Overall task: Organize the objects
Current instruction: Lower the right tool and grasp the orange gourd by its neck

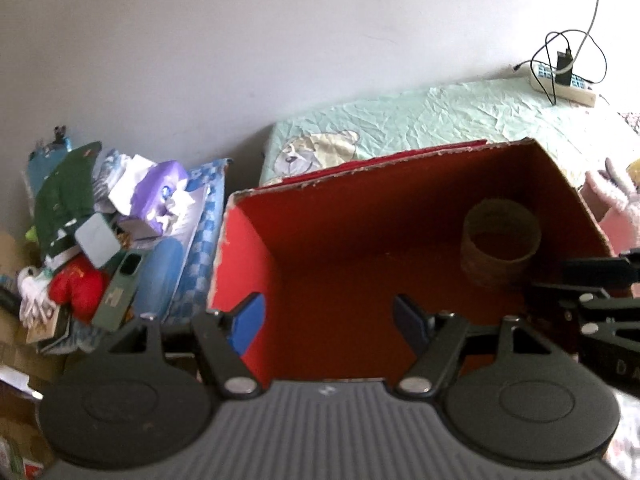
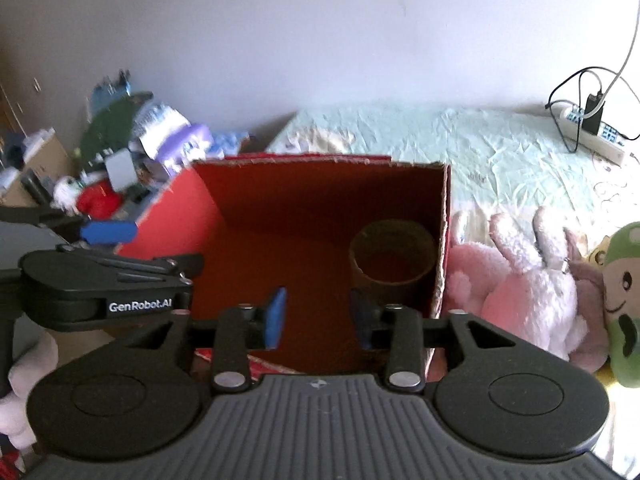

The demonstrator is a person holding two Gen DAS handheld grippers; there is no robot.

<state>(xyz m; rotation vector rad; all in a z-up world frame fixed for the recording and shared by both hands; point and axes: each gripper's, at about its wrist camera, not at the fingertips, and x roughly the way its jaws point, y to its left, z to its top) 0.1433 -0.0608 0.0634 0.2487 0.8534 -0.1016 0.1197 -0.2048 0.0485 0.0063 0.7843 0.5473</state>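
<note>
An open red cardboard box (image 1: 256, 240) (image 2: 176, 216) stands on the bed. A brown cardboard ring (image 1: 500, 240) (image 2: 394, 256) lies on its floor near the right wall. My left gripper (image 1: 330, 324) hangs open over the box's near left part with nothing between its blue pads. My right gripper (image 2: 318, 316) is open too, above the box's near edge and just short of the ring, and holds nothing. Beside the box on the right lie a pink plush rabbit (image 2: 516, 280) (image 1: 616, 200) and a green plush toy (image 2: 624, 300).
A heap of clutter (image 1: 100, 232) (image 2: 132, 160) with boxes, a red toy and tissue packs lies to the left of the box. A power strip with cables (image 1: 564, 84) (image 2: 592, 132) rests at the far right of the pale green bed sheet (image 1: 440, 120). A white wall stands behind.
</note>
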